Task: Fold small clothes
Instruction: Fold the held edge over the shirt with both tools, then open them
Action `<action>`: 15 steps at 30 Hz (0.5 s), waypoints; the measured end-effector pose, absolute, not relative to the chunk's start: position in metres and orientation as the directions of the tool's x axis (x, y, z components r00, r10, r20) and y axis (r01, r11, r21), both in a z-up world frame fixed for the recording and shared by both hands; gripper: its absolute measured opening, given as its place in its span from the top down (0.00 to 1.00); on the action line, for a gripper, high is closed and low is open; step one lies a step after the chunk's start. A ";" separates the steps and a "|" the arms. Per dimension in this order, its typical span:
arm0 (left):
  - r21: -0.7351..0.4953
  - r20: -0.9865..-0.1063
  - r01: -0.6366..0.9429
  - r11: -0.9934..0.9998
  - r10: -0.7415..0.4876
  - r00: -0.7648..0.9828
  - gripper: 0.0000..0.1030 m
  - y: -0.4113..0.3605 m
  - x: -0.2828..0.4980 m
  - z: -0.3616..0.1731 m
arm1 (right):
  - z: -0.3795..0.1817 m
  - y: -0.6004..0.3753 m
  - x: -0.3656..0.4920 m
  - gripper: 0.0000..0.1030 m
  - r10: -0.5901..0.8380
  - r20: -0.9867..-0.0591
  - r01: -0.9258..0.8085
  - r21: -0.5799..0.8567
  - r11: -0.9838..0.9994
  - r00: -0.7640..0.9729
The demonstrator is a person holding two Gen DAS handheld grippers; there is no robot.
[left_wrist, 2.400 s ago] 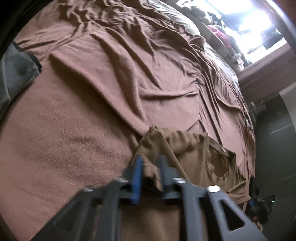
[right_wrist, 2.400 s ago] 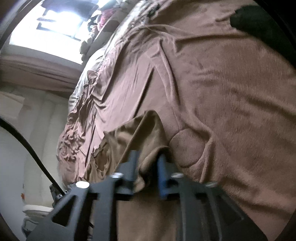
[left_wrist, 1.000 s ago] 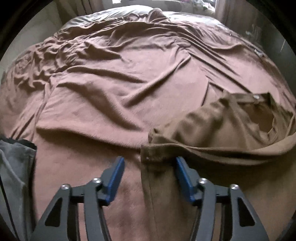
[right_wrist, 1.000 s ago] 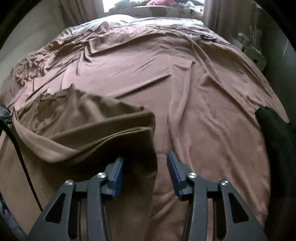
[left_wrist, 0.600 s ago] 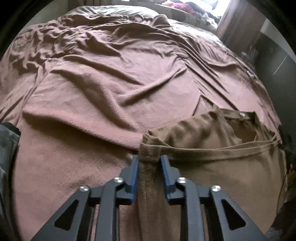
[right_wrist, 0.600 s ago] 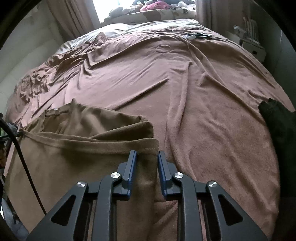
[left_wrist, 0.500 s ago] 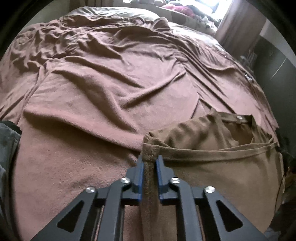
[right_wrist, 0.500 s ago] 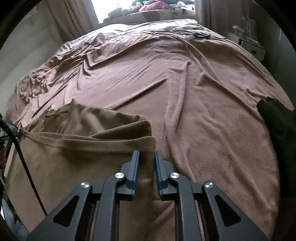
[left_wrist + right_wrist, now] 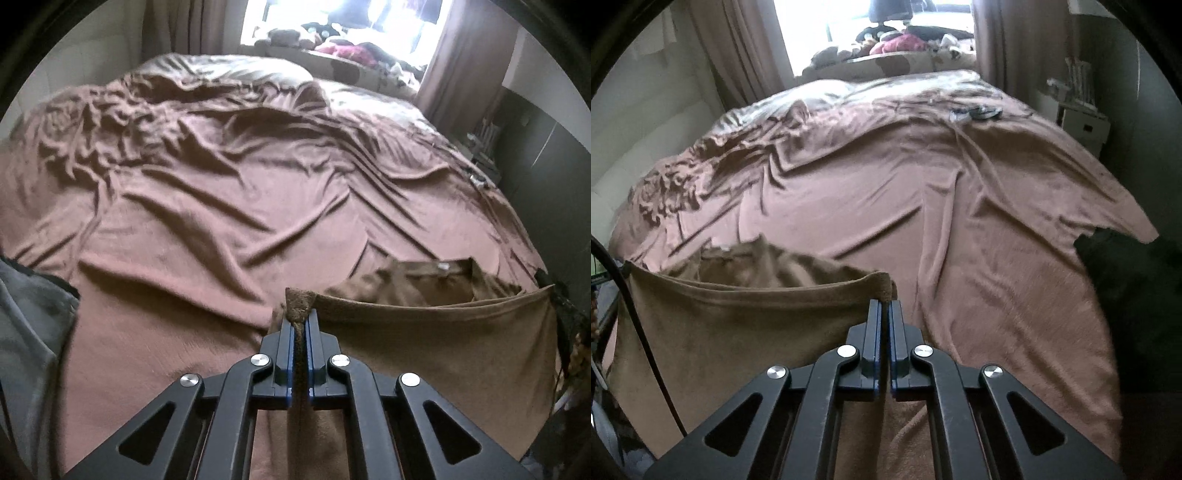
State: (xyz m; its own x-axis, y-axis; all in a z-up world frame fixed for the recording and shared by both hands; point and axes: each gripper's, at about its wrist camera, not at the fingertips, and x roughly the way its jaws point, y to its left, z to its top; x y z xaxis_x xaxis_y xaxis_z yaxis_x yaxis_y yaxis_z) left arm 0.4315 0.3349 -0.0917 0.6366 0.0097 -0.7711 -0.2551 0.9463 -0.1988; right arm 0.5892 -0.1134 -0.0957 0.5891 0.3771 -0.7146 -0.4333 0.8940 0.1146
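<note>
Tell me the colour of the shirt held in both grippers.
Olive-brown shirt, plain; clearest in the right wrist view.

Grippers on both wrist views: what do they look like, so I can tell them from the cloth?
Both the left gripper and right gripper are matte black linkage frames with triangular cut-outs and round silver pivot screws. Their straight fingers carry blue inner pads. No hands or sleeves show.

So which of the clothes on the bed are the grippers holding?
The olive-brown shirt. The left gripper and right gripper each pinch a corner of it. The grey garment and the black garment lie untouched at the sides.
</note>
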 end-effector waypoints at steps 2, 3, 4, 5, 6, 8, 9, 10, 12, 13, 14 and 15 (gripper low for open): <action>-0.196 -0.761 -0.260 0.946 0.020 0.649 0.96 0.336 0.434 -0.083 | -0.086 -0.113 0.586 1.00 0.375 -0.698 -0.433 0.104 0.896 0.609; -0.197 -0.756 -0.264 0.944 0.025 0.654 0.96 0.337 0.435 -0.080 | -0.082 -0.113 0.585 1.00 0.373 -0.694 -0.431 0.100 0.897 0.616; -0.198 -0.752 -0.267 0.943 0.029 0.658 0.96 0.339 0.439 -0.077 | -0.079 -0.113 0.585 1.00 0.372 -0.689 -0.429 0.098 0.898 0.623; -0.200 -0.750 -0.270 0.942 0.030 0.661 0.96 0.341 0.443 -0.074 | -0.075 -0.113 0.586 1.00 0.371 -0.682 -0.426 0.096 0.900 0.630; -0.200 -0.749 -0.273 0.941 0.032 0.661 0.96 0.344 0.448 -0.074 | -0.073 -0.112 0.587 1.00 0.370 -0.679 -0.426 0.092 0.900 0.635; -0.189 -0.753 -0.278 0.942 0.042 0.656 0.96 0.347 0.457 -0.076 | -0.071 -0.111 0.591 1.00 0.364 -0.679 -0.422 0.087 0.903 0.638; -0.184 -0.757 -0.282 0.942 0.047 0.652 0.96 0.348 0.461 -0.078 | -0.073 -0.110 0.597 1.00 0.362 -0.682 -0.418 0.090 0.904 0.635; -0.177 -0.763 -0.287 0.941 0.053 0.644 0.96 0.351 0.468 -0.082 | -0.076 -0.107 0.603 1.00 0.358 -0.689 -0.416 0.090 0.905 0.630; -0.162 -0.778 -0.299 0.940 0.064 0.625 0.96 0.356 0.480 -0.092 | -0.083 -0.102 0.615 1.00 0.347 -0.702 -0.412 0.083 0.907 0.622; -0.149 -0.785 -0.305 0.941 0.075 0.615 0.96 0.358 0.484 -0.096 | -0.087 -0.098 0.622 1.00 0.338 -0.710 -0.409 0.078 0.909 0.618; -0.127 -0.793 -0.308 0.943 0.090 0.603 0.96 0.357 0.489 -0.102 | -0.090 -0.095 0.628 1.00 0.332 -0.716 -0.409 0.071 0.910 0.614; -0.111 -0.806 -0.312 0.944 0.098 0.584 0.96 0.358 0.495 -0.111 | -0.093 -0.090 0.635 1.00 0.323 -0.723 -0.409 0.062 0.911 0.611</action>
State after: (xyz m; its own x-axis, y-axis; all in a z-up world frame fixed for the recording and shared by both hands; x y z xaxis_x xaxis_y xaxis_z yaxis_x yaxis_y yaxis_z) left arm 0.4952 0.3580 -0.1105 0.5841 0.0981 -0.8058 -0.3118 0.9436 -0.1111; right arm 0.6354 -0.0899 -0.0933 0.6112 0.3232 -0.7225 -0.4087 0.9106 0.0616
